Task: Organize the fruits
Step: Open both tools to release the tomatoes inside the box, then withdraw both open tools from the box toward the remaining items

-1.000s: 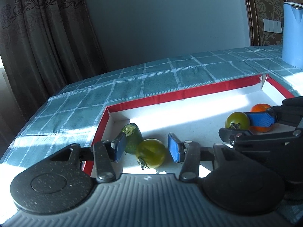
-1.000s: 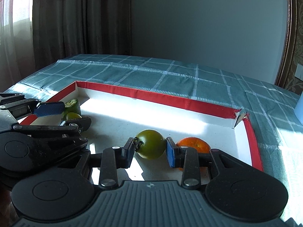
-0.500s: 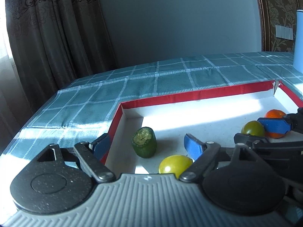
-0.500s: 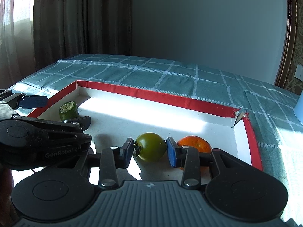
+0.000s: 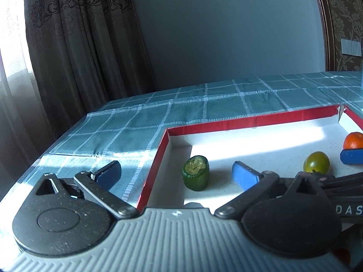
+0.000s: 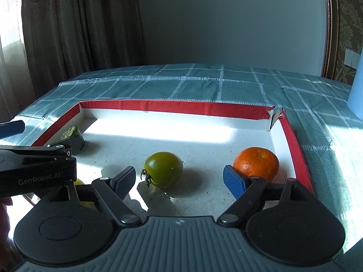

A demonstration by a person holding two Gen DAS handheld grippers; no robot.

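Left wrist view: left gripper jaws spread wide, empty, blue pads matte and flat. One pad hangs over the tablecloth outside the tray, the other over the tray floor. Cut green stub, cylindrical with a rough pale top, stands upright just inside the tray's left wall, between the two pads but touching neither.

Tray: shallow cardboard, red outer rim, white speckled floor, far right corner split open. Holds the stub, a smooth glossy green tomato mid-floor with its stem pointing left, and a dimpled orange mandarin near the right wall. A small yellow fruit peeks out under the left gripper body in the right wrist view; probably another tomato, mostly hidden.

Right gripper jaws also wide open, holding nothing. Tomato sits just ahead between the pads, clear of both; the right pad overlaps the mandarin in view, contact unclear.

Worktop covered in teal checked cloth, slightly creased. Back half of the tray floor is bare and sunlit. Brown patterned curtain behind the worktop's left edge
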